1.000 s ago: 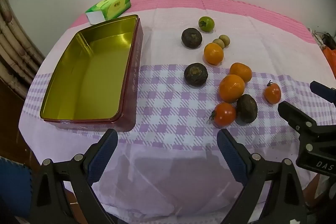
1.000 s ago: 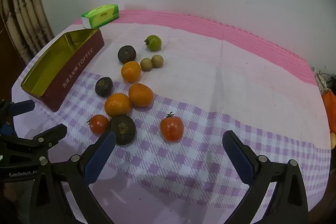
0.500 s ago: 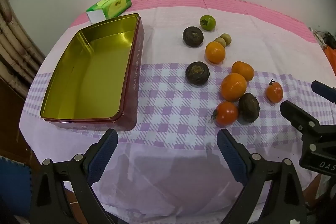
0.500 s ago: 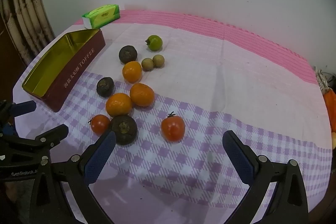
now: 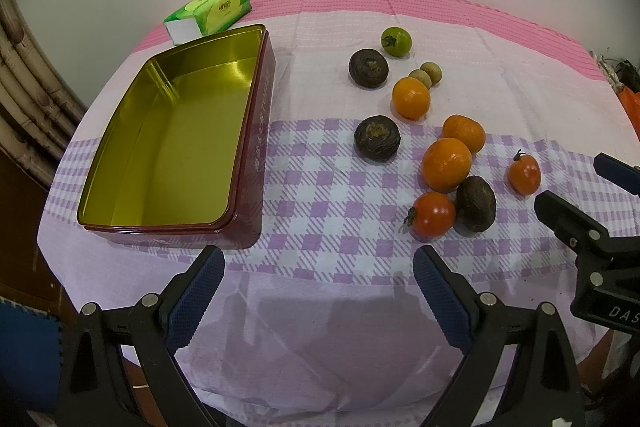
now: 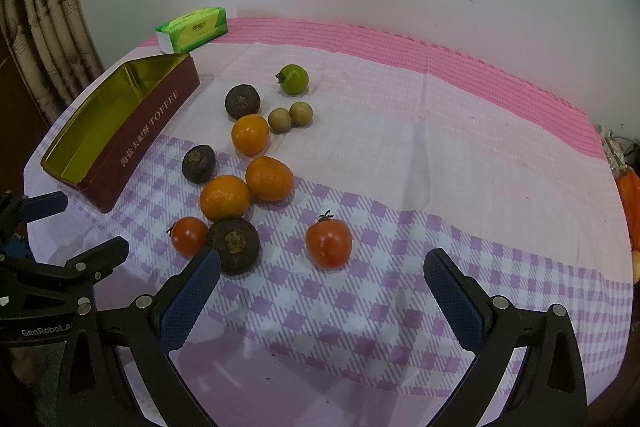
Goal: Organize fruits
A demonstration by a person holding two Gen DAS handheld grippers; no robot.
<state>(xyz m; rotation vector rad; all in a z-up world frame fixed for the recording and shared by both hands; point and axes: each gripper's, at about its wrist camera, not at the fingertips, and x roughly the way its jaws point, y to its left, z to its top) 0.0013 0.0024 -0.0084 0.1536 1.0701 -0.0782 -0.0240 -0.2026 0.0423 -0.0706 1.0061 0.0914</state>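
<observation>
Blue fingers (image 5: 200, 287) on your left gripper (image 5: 318, 291) are spreading wide and holding nothing. Your right gripper (image 6: 322, 293) is spreading wide too, and it is holding nothing either. Both are hanging low over the near edge of the bench (image 6: 460, 155).

Just past your right fingers, a red tomato (image 6: 329, 242) is sitting alone. A dark round fruit (image 6: 233, 241) is sitting beside the left one.

Farther out, the oranges (image 6: 225, 197), a green tomato (image 6: 294, 79) and two little brown fruits (image 6: 280, 119) are lying loose on the cloth.

Off to the left, the gold tin (image 5: 168, 151) is waiting with nothing inside. So you are only starting: every fruit still needs moving.
</observation>
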